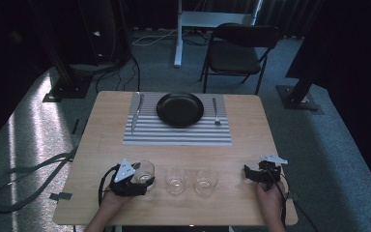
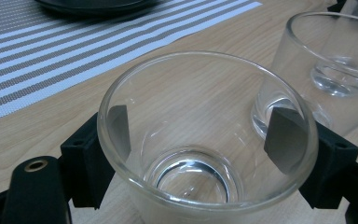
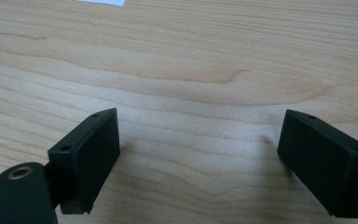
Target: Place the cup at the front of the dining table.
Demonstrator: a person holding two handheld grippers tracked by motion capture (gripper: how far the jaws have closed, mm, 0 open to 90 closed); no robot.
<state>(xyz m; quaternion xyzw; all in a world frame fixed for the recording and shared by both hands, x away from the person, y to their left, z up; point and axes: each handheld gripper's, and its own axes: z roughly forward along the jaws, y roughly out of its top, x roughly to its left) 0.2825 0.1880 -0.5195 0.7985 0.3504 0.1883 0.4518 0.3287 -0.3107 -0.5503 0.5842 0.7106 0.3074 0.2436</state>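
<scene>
Between the jaws of the left gripper (image 1: 142, 180) stands a clear glass (image 2: 205, 140), one pad on each side of its wall; whether they press it, I cannot tell. It is the leftmost of three glasses in a row near the table's (image 1: 251, 125) front edge, the middle glass (image 1: 176, 180) just beside it. Well to the right, the right gripper (image 3: 198, 163) gapes wide over bare wood, holding nothing. Farther back lie one striped mat (image 1: 174, 135), one black plate (image 1: 179, 109), one knife (image 1: 136, 112) and one fork (image 1: 215, 111).

dim room, floor (image 1: 34, 116) glare at left, gripper views sharp.
</scene>
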